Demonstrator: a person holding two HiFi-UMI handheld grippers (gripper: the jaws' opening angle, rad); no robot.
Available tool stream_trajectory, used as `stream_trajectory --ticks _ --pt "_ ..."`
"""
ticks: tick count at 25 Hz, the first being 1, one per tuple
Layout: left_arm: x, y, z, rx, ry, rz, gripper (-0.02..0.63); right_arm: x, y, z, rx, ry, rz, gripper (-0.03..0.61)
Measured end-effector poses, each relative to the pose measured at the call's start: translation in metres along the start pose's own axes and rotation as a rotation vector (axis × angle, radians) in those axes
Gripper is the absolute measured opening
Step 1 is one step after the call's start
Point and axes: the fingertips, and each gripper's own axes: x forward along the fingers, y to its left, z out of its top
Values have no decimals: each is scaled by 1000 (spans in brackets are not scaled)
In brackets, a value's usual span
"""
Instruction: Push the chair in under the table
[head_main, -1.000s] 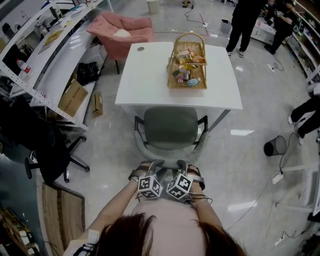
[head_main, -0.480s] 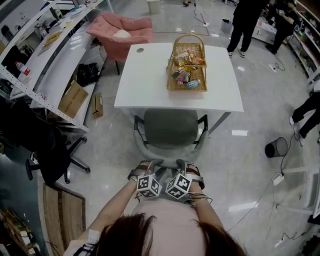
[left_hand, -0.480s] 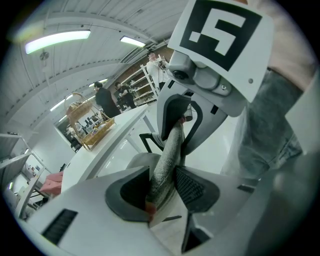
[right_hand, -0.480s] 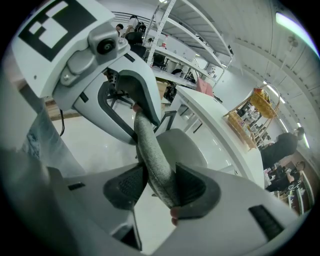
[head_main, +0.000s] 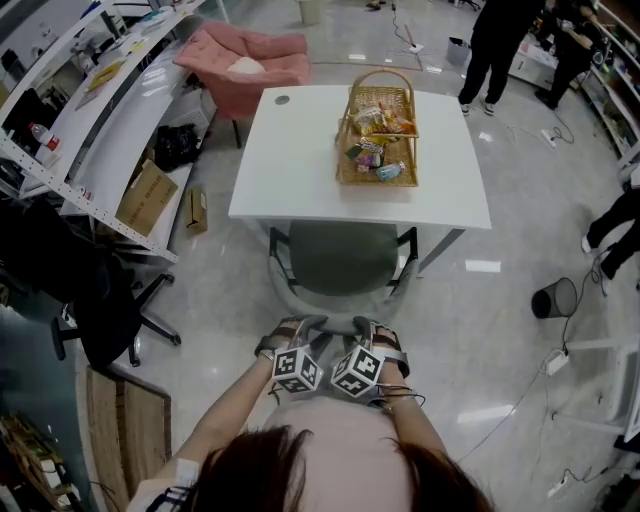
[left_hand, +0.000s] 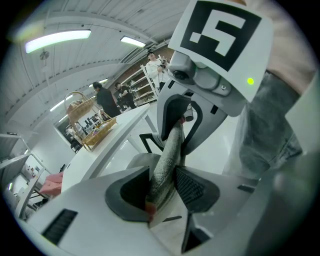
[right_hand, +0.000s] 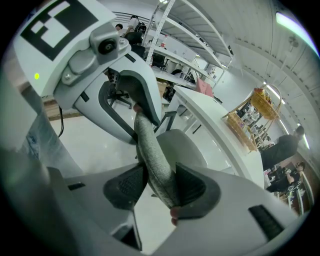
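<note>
A grey-green office chair (head_main: 340, 258) stands at the near edge of the white table (head_main: 290, 160), the front of its seat under the tabletop. Just in front of the person, both grippers hold the top of its backrest (head_main: 328, 324) side by side. My left gripper (head_main: 296, 332) is shut on the backrest's fabric edge (left_hand: 167, 155), which runs between its ribbed pads (left_hand: 192, 186). My right gripper (head_main: 362, 332) is shut on the same edge (right_hand: 152, 155). Each gripper view shows the other gripper's marker cube close beside it.
A wicker basket (head_main: 377, 125) of snack packets sits on the table. A pink armchair (head_main: 250, 60) is beyond the table, a black office chair (head_main: 100, 300) and shelving at left. At right a black bin (head_main: 553, 297) and cables lie on the floor; people stand far right.
The chair, with both grippers on its backrest, has slid slightly toward the table; the seat sits a bit farther under the tabletop. The grips are unchanged.
</note>
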Motion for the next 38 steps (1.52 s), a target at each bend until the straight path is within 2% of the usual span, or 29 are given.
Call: stream_trajectory --ticks 38 --pt "38 63 4 -14 -7 30 163 36 -63 16 -24 -13 1 179"
